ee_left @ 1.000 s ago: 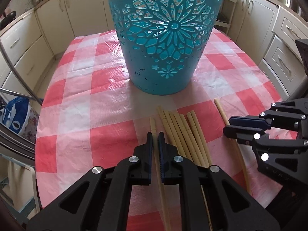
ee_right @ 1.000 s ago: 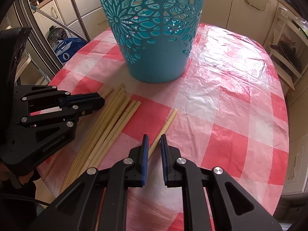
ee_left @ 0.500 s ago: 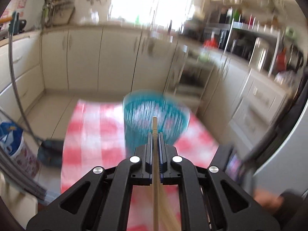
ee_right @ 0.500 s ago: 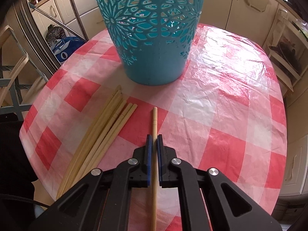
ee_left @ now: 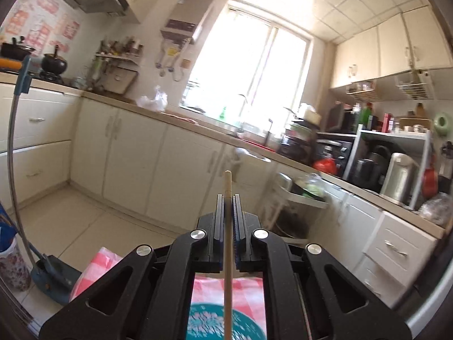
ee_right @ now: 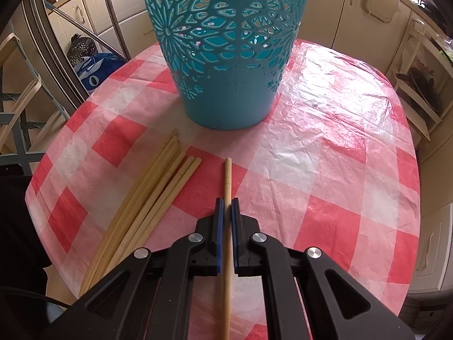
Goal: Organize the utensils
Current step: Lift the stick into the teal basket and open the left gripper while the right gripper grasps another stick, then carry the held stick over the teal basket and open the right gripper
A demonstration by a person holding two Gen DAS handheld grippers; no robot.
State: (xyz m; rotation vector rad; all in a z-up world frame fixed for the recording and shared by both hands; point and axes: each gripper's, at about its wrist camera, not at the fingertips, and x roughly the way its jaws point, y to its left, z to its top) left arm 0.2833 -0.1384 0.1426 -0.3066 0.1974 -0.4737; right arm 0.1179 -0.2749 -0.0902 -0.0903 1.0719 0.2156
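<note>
Right tongs (ee_right: 227,202) clamping chopstick (ee_right: 227,175), beside bundle (ee_right: 147,204)

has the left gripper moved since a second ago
Yes. The left gripper, shut on a chopstick, went up: the teal basket that filled its view's top now sits at the bottom edge, with kitchen cabinets ahead.

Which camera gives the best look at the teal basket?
The right wrist view: the teal basket stands on the checked tablecloth, its cut-out wall plain. The left wrist view shows only a blurred sliver beneath its tongs.
</note>
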